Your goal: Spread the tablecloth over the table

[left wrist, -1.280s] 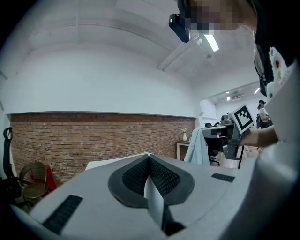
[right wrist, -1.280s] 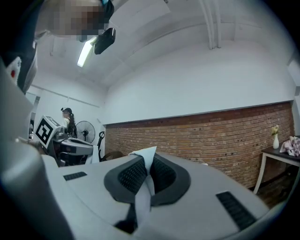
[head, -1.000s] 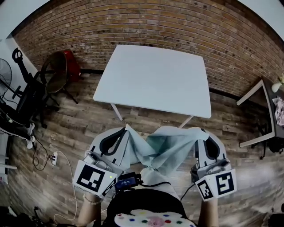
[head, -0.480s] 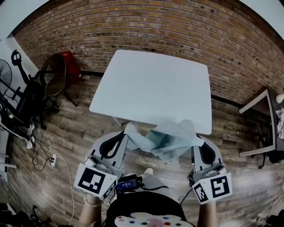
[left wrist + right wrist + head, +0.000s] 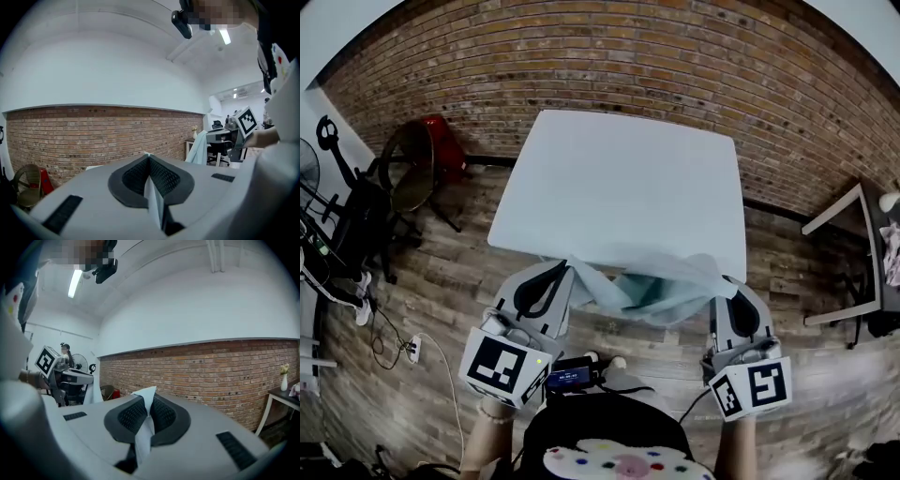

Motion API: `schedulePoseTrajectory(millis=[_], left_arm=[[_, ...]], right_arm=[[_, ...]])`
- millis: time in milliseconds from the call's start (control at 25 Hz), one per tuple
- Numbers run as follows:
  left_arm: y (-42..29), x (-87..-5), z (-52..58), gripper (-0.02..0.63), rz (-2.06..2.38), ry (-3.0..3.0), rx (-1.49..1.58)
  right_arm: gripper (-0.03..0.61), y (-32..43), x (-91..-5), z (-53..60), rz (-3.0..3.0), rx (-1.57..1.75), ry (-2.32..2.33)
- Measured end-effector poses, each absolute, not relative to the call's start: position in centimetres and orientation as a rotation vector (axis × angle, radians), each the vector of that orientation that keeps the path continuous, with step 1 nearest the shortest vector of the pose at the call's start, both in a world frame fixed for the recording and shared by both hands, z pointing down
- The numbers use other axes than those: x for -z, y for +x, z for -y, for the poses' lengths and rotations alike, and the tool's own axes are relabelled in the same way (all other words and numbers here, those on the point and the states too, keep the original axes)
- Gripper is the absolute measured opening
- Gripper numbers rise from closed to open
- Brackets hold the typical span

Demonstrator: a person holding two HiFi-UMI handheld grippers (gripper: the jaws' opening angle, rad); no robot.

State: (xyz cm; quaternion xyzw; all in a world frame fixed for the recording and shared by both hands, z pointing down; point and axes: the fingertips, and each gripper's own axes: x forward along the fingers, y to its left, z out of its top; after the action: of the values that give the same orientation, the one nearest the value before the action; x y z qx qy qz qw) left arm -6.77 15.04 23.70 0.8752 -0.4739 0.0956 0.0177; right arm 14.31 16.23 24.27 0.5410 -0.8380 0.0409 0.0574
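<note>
A white rectangular table (image 5: 619, 183) stands in front of me on the wooden floor. The pale blue-green tablecloth (image 5: 649, 284) hangs bunched between my two grippers, its top fold lying over the table's near edge. My left gripper (image 5: 566, 269) is shut on one corner of the cloth, seen as a thin edge (image 5: 153, 199) pinched between the pads of the left gripper (image 5: 149, 160). My right gripper (image 5: 721, 282) is shut on the other corner, a tip of cloth (image 5: 146, 393) poking out above the pads of the right gripper (image 5: 148, 404). Both point nearly level toward the brick wall.
A brick wall (image 5: 609, 56) runs behind the table. A red stool and a round brown chair (image 5: 417, 159) stand at the left, beside a black office chair (image 5: 347, 220). A side table (image 5: 853, 248) is at the right. A cable and power strip (image 5: 412, 349) lie on the floor.
Both grippers have carried the cloth forward to the table. The cloth, which hung low over the floor, now reaches the table's near edge and is stretched wider.
</note>
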Motion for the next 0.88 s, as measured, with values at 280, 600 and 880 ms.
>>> schedulePoseTrajectory(millis=[280,600,880], left_arm=[[-8.6,-24.1,-13.4,0.015,1.465,2.728,-0.307],[-11.2,-26.4,-12.7,0.015,1.495,2.672,-0.356],[-15.4,-27.6,-12.0,0.015,1.605,2.606,-0.438]], right_arm=[[0.032,15.2,-24.7,-15.4,2.471,-0.153,1.753],[0.032,18.6,-27.4,-15.8,2.313,-0.194,1.841],[0.032,23.8,-29.9,-16.6,2.115,-0.228,1.937]])
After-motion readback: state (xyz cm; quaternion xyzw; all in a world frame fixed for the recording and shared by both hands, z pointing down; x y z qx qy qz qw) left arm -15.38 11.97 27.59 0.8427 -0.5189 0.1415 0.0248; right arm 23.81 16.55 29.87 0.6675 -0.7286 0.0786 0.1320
